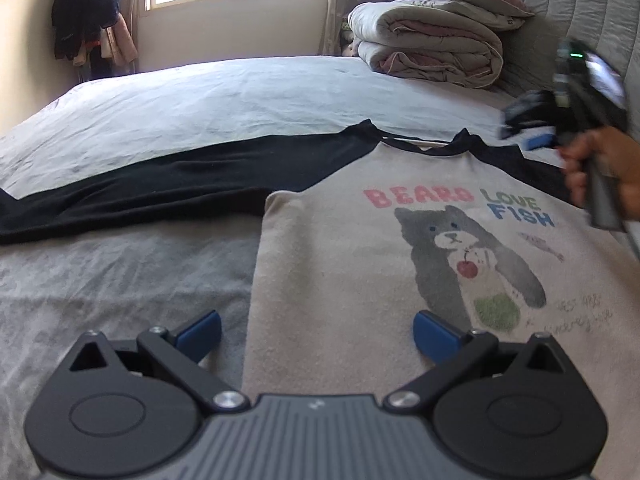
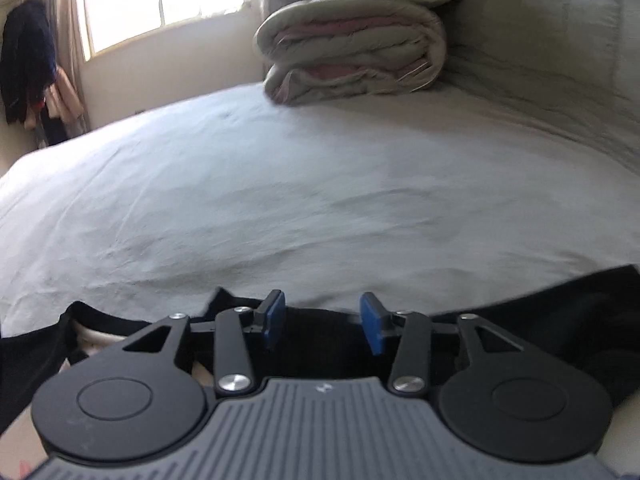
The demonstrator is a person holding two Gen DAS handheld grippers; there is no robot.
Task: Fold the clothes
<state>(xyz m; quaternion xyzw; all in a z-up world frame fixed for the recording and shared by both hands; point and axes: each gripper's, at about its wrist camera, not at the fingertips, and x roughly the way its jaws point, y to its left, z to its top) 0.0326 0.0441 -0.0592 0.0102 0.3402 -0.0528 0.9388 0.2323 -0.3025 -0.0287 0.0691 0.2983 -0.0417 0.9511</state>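
A beige shirt (image 1: 360, 280) with a grey bear print and black sleeves lies flat, front up, on the bed. Its left black sleeve (image 1: 160, 188) stretches out to the left. My left gripper (image 1: 318, 332) is open and empty, low over the shirt's lower left edge. My right gripper (image 2: 323, 322) is open and empty, just above the shirt's black shoulder and right sleeve (image 2: 560, 312) near the collar (image 2: 92, 334). It also shows in the left wrist view (image 1: 532, 132), blurred, held by a hand over the right shoulder.
The bed sheet (image 1: 200, 100) spreads pale beyond the shirt. A folded quilt (image 1: 432, 48) with a pillow on top sits at the padded headboard (image 1: 580, 8). Clothes (image 1: 88, 12) hang by the window at the far left.
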